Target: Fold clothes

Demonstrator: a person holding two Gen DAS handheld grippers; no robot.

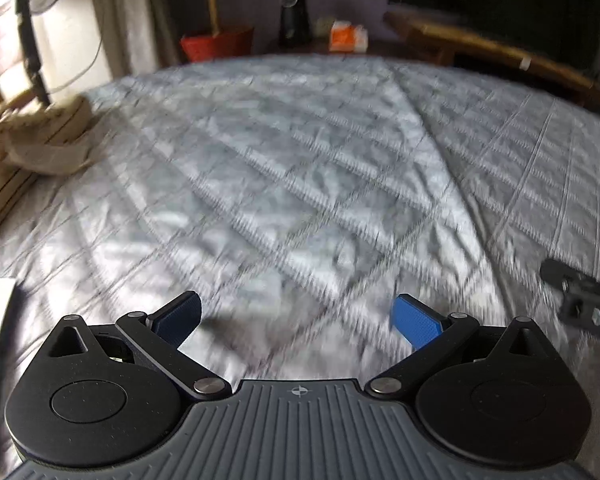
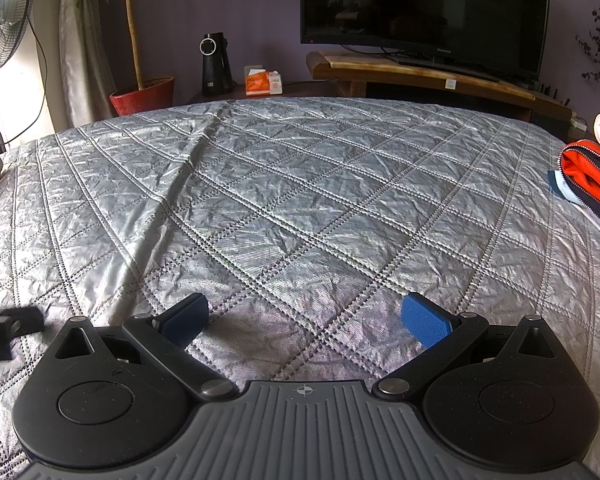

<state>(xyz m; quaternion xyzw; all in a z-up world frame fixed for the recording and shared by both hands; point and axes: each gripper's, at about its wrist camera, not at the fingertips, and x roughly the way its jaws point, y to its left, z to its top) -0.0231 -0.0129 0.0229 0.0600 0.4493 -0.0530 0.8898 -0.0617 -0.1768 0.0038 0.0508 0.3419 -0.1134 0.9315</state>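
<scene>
Silver-grey quilted cloth covers the bed (image 2: pixel 300 200), stitched in a criss-cross of diamonds and a bit crinkly. Two grippers hang over it — the left gripper (image 1: pixel 296 320) and the right gripper (image 2: pixel 306 320) — each with two blue, bumpy pads spread wide apart and nothing between them. The left view is blurry. Clothes (image 2: pixel 592 176) sit in one pile at the right edge of the bed, well away from both grippers: a red piece with a dark zip edge, a light blue one under it, a pink one behind.

Past the bed stands one black TV (image 2: pixel 424 4) on a wooden stand (image 2: pixel 432 76), one red pot (image 2: pixel 144 96) with a tall leafy plant, one fan (image 2: pixel 8 16), one orange box (image 2: pixel 260 82) and one dark round-topped device (image 2: pixel 216 64). Walls are purple.
</scene>
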